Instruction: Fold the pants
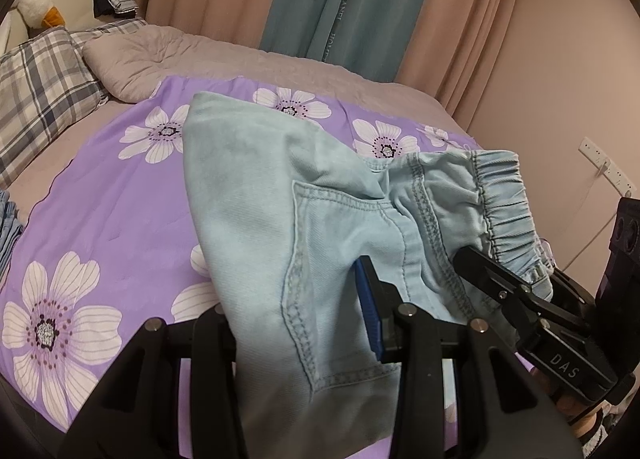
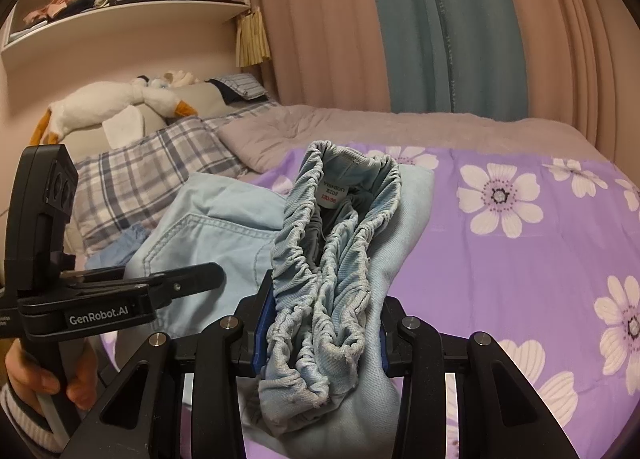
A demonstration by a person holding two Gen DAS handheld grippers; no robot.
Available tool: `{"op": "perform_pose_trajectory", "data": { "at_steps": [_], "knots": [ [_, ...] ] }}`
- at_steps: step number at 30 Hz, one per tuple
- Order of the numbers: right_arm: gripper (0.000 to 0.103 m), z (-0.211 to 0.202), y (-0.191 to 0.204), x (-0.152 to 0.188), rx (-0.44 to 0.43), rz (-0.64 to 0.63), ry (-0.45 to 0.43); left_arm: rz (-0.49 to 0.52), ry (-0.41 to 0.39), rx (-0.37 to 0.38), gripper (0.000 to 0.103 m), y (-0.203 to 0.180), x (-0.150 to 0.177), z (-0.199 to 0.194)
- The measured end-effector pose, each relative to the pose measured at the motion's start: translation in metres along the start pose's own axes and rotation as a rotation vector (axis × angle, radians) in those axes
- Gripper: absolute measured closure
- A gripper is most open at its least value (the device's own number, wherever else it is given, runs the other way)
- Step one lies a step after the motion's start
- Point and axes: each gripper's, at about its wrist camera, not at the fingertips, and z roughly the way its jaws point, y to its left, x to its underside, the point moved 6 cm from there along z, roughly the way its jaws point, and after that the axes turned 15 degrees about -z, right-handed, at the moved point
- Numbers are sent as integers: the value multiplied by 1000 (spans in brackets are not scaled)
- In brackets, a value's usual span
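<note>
We held the pants (image 1: 280, 187) lifted off the bed (image 1: 104, 219), one pair of tongs at each side of the top end. The left tongs (image 1: 304, 323) were pinched on the denim beside the back pocket (image 1: 340, 259); cloth draped over and between the fingers, and only one blue pad (image 1: 366, 315) showed, pressed against the fabric. The right tongs (image 2: 320, 335) were clamped on the bunched elastic waistband (image 2: 320, 267), the gathered band squeezed between both blue pads, with the size label (image 2: 334, 193) facing the right camera inside the opening.

Gripping at the waist made sense to us: it is the stiffest, thickest part, so it gave a sure hold and let the legs hang or trail below, where gravity could straighten them. Holding two points near the same end kept the garment from twisting. The far part of the pants rested low against the purple flowered sheet (image 1: 100, 187), though how much of the legs touched the sheet could not be told from these views.

We judged the fold to be at an early stage, with the garment gathered rather than laid flat. A plaid pillow (image 1: 36, 99) and another blue garment (image 2: 120, 247) lay off to the side, apart from the work.
</note>
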Motion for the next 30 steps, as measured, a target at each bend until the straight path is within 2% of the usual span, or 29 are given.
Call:
{"op": "perform_pose_trajectory", "data": {
  "at_steps": [10,30],
  "knots": [
    [62,16,-20,-4,13,-5,-2,13,7,-2,65,-4,-10,18],
    [62,45,-26,-1,28,16,12,32,41,-30,65,-9,-20,60]
  ]
}}
